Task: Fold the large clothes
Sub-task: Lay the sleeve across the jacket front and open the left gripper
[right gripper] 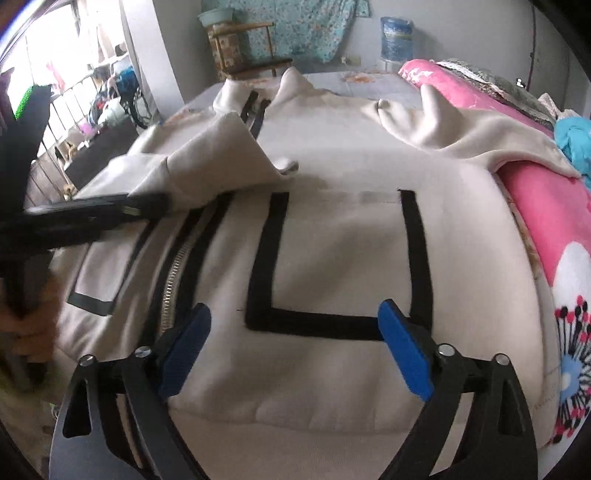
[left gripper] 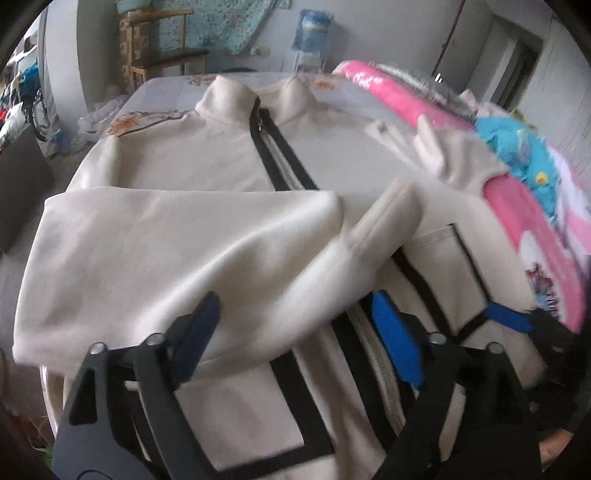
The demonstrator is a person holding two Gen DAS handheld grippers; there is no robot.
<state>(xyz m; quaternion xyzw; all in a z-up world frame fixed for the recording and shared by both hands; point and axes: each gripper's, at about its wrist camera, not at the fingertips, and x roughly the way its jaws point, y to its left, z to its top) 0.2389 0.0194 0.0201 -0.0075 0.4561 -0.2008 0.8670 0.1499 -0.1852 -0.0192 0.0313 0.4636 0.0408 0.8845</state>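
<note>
Both wrist cameras look steeply down and forward from close above the cream zip-front fleece jacket [left gripper: 192, 236] [right gripper: 332, 258], toward the far grey wall [left gripper: 388, 33] [right gripper: 461, 33]. Both share the jacket, pink floral blanket [left gripper: 524, 206] [right gripper: 554, 221] and blue water bottle [left gripper: 314, 31] [right gripper: 397, 37].

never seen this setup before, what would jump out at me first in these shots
A big cream jacket with black trim and a central zipper fills the bed, one sleeve folded across its chest. Along the jacket's far side lies a bright pink blanket. Close to the lens, both the left gripper and right gripper stand open above the jacket's lower half, holding nothing.
</note>
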